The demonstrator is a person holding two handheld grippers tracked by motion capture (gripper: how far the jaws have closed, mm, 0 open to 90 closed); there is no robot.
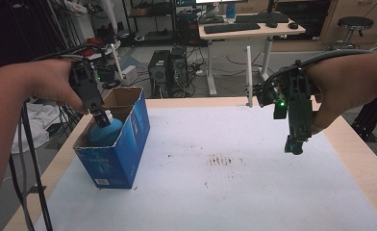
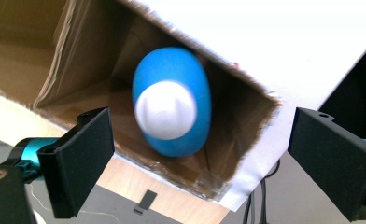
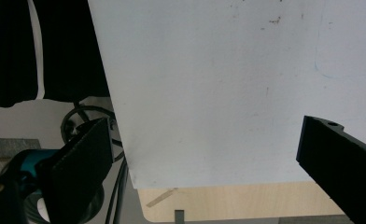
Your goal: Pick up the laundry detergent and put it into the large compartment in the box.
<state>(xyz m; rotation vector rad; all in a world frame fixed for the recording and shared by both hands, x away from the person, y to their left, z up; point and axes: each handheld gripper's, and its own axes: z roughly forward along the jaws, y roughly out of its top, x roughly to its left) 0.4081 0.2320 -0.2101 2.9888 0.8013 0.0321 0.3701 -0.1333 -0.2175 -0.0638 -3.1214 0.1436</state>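
A blue bottle (image 1: 105,131) with a white cap (image 2: 166,109) stands inside an open blue cardboard box (image 1: 124,149) at the table's left. My left gripper (image 1: 100,117) hovers just over the box mouth, directly above the cap. In the left gripper view its jaws stand wide apart on either side of the bottle (image 2: 172,121) with nothing between them, so it is open. My right gripper (image 1: 294,144) hangs above the right side of the white table cover (image 1: 225,192), pointing down. Its jaws are spread wide over bare white sheet (image 3: 209,93), open and holding nothing.
The box has brown inner walls (image 2: 78,60) and its flaps are up. The wooden table edge (image 1: 355,144) runs along the right. A white post (image 1: 248,74) stands at the far edge. Computer towers (image 1: 169,72) and a desk (image 1: 249,29) are on the floor beyond.
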